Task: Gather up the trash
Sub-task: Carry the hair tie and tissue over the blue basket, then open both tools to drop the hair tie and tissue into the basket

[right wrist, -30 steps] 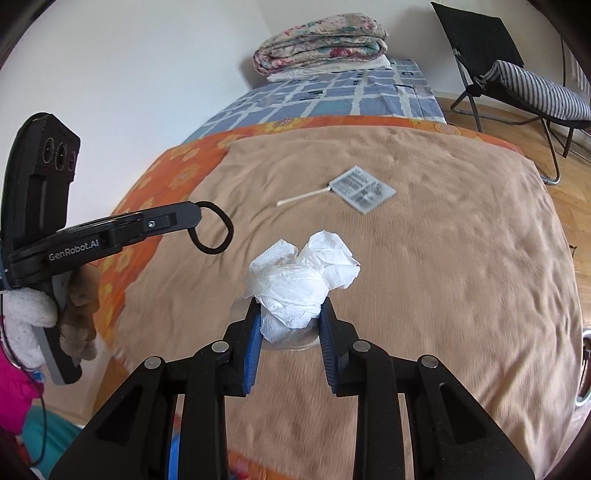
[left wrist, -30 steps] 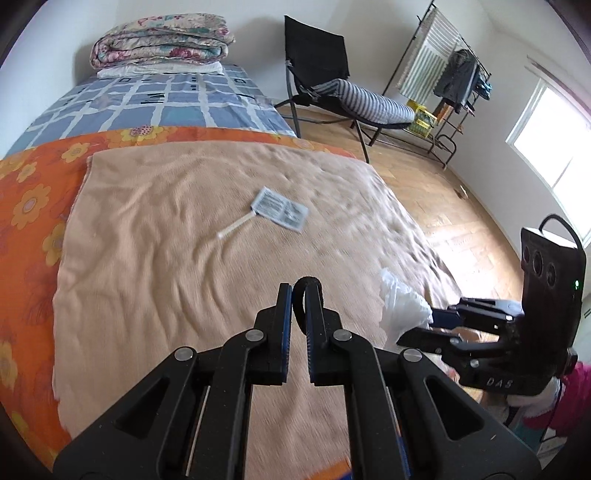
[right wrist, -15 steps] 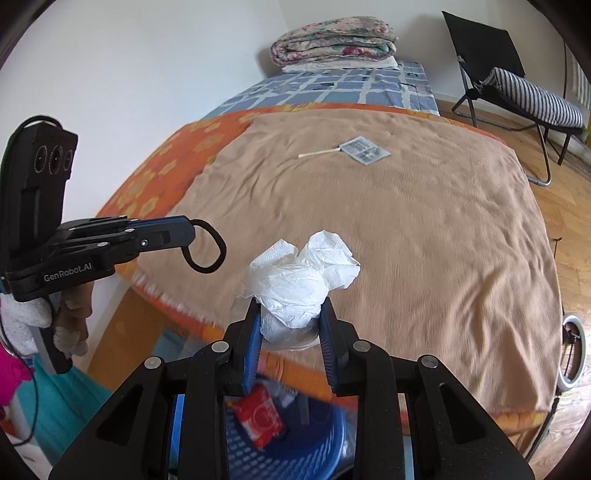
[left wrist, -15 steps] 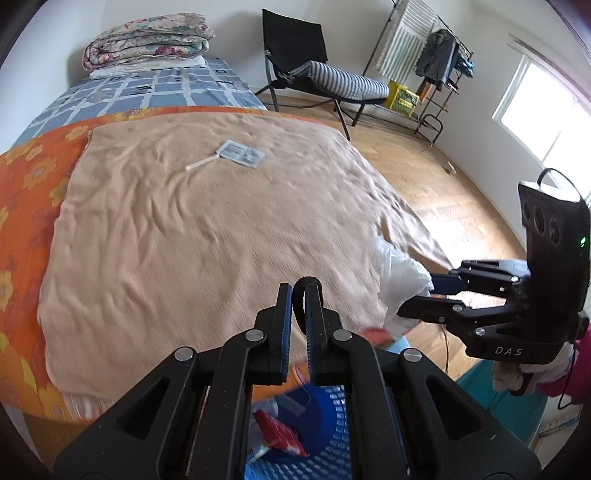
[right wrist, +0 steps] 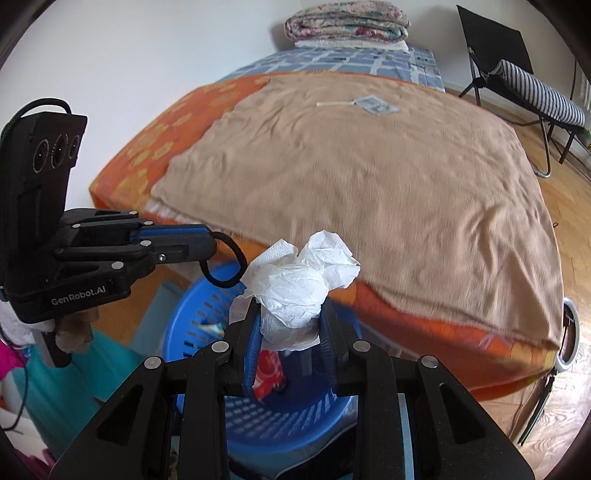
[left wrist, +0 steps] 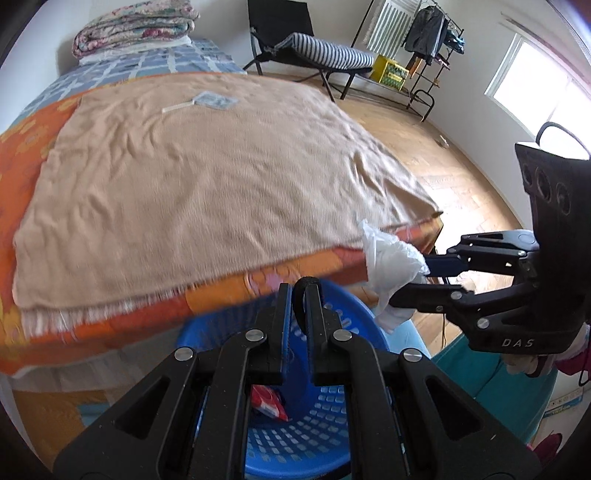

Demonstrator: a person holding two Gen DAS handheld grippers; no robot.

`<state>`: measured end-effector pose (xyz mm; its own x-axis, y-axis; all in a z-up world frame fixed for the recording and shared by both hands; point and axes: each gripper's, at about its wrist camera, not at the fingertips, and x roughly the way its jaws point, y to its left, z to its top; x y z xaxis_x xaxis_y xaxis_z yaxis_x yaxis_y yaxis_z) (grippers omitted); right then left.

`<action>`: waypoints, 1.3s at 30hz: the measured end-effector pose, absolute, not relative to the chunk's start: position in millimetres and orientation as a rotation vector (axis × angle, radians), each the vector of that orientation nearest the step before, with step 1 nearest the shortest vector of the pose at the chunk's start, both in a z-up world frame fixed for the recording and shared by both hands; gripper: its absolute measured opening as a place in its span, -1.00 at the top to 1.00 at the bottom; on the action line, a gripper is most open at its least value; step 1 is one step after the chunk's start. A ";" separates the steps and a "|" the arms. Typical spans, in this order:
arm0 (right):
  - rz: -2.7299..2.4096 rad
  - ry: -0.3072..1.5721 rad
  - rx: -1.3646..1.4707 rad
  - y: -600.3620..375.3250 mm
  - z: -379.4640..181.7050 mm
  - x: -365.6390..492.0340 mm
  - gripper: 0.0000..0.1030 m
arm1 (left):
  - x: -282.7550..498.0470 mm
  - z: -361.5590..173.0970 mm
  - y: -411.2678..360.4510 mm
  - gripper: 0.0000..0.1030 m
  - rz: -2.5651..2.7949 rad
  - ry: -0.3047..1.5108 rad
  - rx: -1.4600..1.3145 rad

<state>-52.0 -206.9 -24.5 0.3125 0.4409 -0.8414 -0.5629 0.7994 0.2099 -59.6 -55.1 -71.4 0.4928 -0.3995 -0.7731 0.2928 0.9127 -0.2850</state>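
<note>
My left gripper [left wrist: 299, 295] is shut on a thin black loop, a hair tie [left wrist: 303, 286], and hovers over a blue plastic basket [left wrist: 332, 406] on the floor at the foot of the bed. In the right wrist view the hair tie [right wrist: 225, 264] hangs from the left gripper's tips. My right gripper [right wrist: 291, 321] is shut on a crumpled white tissue [right wrist: 299, 284], also above the basket [right wrist: 199, 314]. A red wrapper [right wrist: 269, 369] lies inside the basket. A grey packet [right wrist: 375, 104] and a white stick [right wrist: 334, 104] lie far up the tan blanket.
The bed with its tan blanket [left wrist: 192, 177] and orange flowered sheet fills the middle. A folded quilt [left wrist: 133, 26] sits at its head. A black folding chair [left wrist: 288, 37], a yellow crate [left wrist: 391, 72] and a clothes rack [left wrist: 428, 33] stand on the wooden floor to the right.
Both grippers have drawn back from over the blanket past the bed's foot edge and sunk slightly; the blue basket has come into view beneath them. Both grips are unchanged.
</note>
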 end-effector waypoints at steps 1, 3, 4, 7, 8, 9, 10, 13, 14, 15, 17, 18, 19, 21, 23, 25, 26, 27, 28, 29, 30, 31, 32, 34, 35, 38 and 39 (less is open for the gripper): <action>0.663 1.070 -0.130 -207.5 -27.3 -54.2 0.48 | -62.6 -76.6 -55.9 0.90 -0.420 0.980 -0.122; 0.662 1.084 -0.127 -208.4 -33.5 -59.3 0.48 | -67.1 -83.6 -57.2 0.90 -0.418 0.994 -0.117; 0.661 1.090 -0.127 -208.7 -36.6 -61.8 0.48 | -69.6 -86.6 -58.1 0.90 -0.418 1.000 -0.112; 0.660 1.115 -0.125 -209.2 -47.0 -68.1 0.48 | -76.4 -97.6 -60.8 0.90 -0.419 1.024 -0.096; 0.660 1.124 -0.125 -209.2 -50.5 -69.5 0.48 | -78.0 -102.4 -61.4 0.90 -0.418 1.035 -0.092; 0.660 1.135 -0.126 -209.0 -54.5 -70.9 0.48 | -79.3 -105.7 -61.7 0.90 -0.418 1.042 -0.089; 0.661 1.146 -0.128 -208.8 -58.7 -72.6 0.48 | -81.4 -110.5 -62.3 0.90 -0.415 1.053 -0.086; 0.660 1.174 -0.135 -209.0 -69.7 -76.4 0.48 | -83.8 -118.7 -63.2 0.90 -0.421 1.075 -0.085; 0.659 1.182 -0.136 -208.9 -72.6 -77.2 0.48 | -84.0 -119.8 -63.5 0.90 -0.422 1.078 -0.083; 0.657 1.190 -0.138 -208.7 -76.1 -77.9 0.48 | -84.1 -120.8 -64.1 0.90 -0.423 1.080 -0.080; 0.655 1.203 -0.139 -208.6 -80.4 -78.2 0.46 | -85.1 -122.9 -66.3 0.90 -0.429 1.086 -0.074; 0.654 1.210 -0.139 -208.7 -82.0 -77.9 0.46 | -85.9 -124.0 -67.8 0.90 -0.431 1.089 -0.069; 0.654 1.213 -0.140 -208.7 -83.0 -78.0 0.45 | -85.4 -124.4 -68.6 0.90 -0.435 1.091 -0.066; 0.653 1.218 -0.145 -208.4 -84.6 -78.9 0.45 | -85.8 -125.2 -70.7 0.90 -0.440 1.095 -0.062; 0.654 1.218 -0.148 -208.2 -84.8 -79.1 0.45 | -86.2 -127.0 -72.4 0.90 -0.446 1.104 -0.060; 0.650 1.223 -0.155 -206.8 -85.7 -78.7 0.45 | -86.4 -129.5 -74.4 0.90 -0.446 1.116 -0.057; 0.648 1.225 -0.155 -206.2 -86.5 -78.6 0.45 | -86.5 -130.7 -74.7 0.90 -0.445 1.121 -0.056; 0.646 1.229 -0.155 -204.5 -87.5 -77.0 0.45 | -86.4 -131.6 -75.2 0.90 -0.444 1.124 -0.056; 0.644 1.231 -0.155 -204.7 -88.2 -77.0 0.45 | -86.3 -132.7 -75.7 0.90 -0.444 1.130 -0.056; 0.642 1.232 -0.156 -205.0 -88.7 -77.1 0.44 | -86.2 -133.5 -75.8 0.90 -0.444 1.136 -0.056; 0.640 1.233 -0.156 -205.3 -89.1 -77.2 0.44 | -86.0 -133.9 -75.8 0.90 -0.441 1.138 -0.053; 0.638 1.233 -0.156 -205.9 -89.4 -77.1 0.44 | -85.7 -134.1 -75.8 0.90 -0.435 1.138 -0.048; 0.635 1.234 -0.156 -205.0 -89.8 -76.4 0.42 | -85.3 -133.9 -75.8 0.90 -0.430 1.137 -0.044; 0.630 1.237 -0.154 -202.8 -90.7 -74.3 0.41 | -84.4 -133.6 -73.9 0.89 -0.424 1.138 -0.051; 0.627 1.237 -0.153 -202.8 -90.7 -73.8 0.39 | -83.4 -134.0 -73.4 0.88 -0.421 1.140 -0.054; 0.621 1.240 -0.147 -204.0 -91.1 -72.8 0.32 | -81.5 -134.8 -72.6 0.53 -0.414 1.143 -0.062; 0.618 1.242 -0.147 -204.8 -91.2 -72.3 0.30 | -81.4 -134.5 -71.7 0.32 -0.412 1.139 -0.068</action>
